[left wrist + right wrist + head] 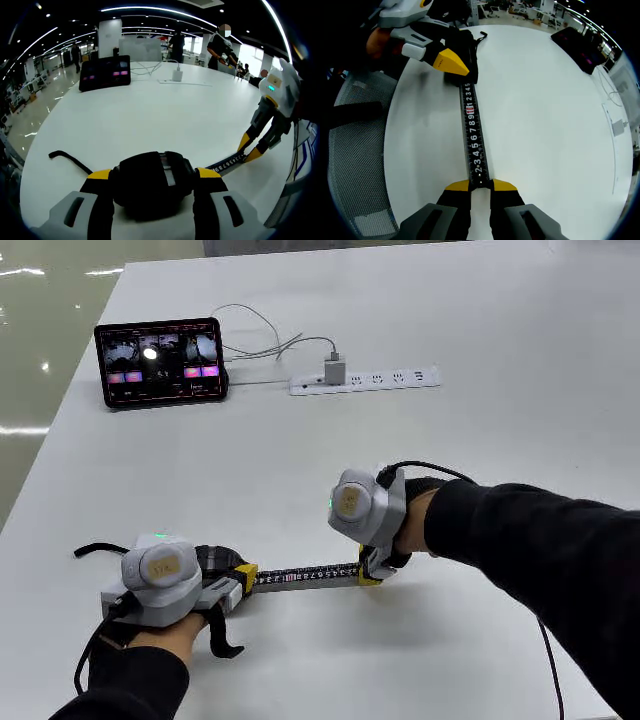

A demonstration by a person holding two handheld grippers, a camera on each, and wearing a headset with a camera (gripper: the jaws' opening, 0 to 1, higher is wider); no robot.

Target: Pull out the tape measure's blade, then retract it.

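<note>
left gripper (240,580): clamped around the tape measure case (152,186), one yellow tip on each side of the black body
right gripper (480,186): jaws pinched narrow on the free end of the blade (473,132) – the tip sits right between the yellow pads
blade: out of the case and stretched flat along the table (420,320) between the two grippers, numbers facing up; in the right gripper view the digits run from the jaws up to the case
case: low on the tabletop near the front left edge, held in the left gripper, mouth pointing toward the right gripper
wrist strap (95,549): black loop trailing off the case to the left, lying on the table
further back: a tablet (160,362) with its screen lit, propped at the far left – beside it a white power strip (380,379) with a charger (334,370) plugged in and cables running toward the tablet
table edge: a mesh office chair (355,150) shows past it in the right gripper view
</note>
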